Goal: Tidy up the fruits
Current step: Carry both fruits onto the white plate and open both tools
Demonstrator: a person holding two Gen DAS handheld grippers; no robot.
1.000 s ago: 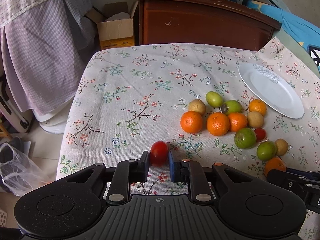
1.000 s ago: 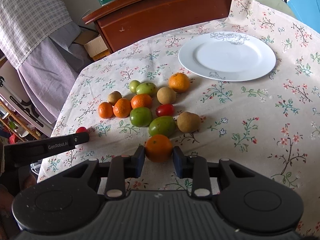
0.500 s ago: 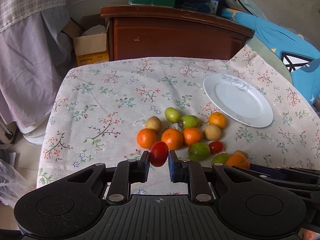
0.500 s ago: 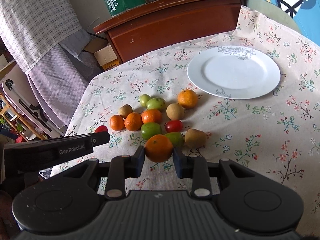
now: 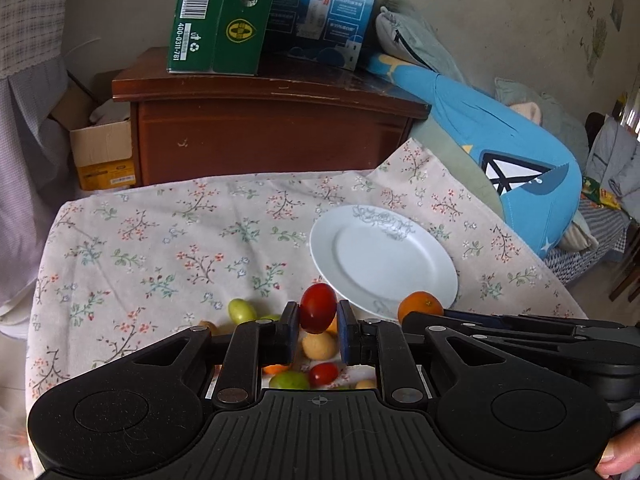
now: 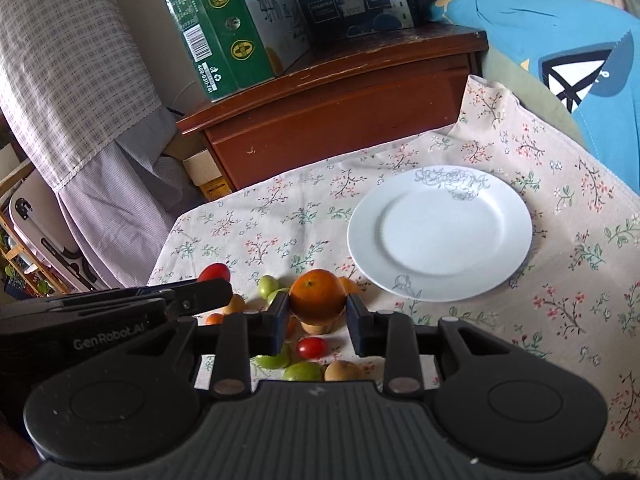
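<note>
My left gripper is shut on a red cherry tomato, held in the air above the fruit pile. My right gripper is shut on an orange, also lifted over the pile. The white plate lies bare just beyond both grippers. Below the jaws remain a second red tomato, green fruits, brown round fruits and small oranges, partly hidden by the gripper bodies. The held orange shows at the right gripper's tip in the left wrist view.
A floral tablecloth covers the table. Behind it stands a dark wooden cabinet carrying green and blue cartons. A blue plush toy lies to the right. A cardboard box and hanging checked cloth are at the left.
Both grippers rose off the cloth with their fruits and moved forward toward the plate, which now lies closer. The fruit pile has dropped beneath the jaws.
</note>
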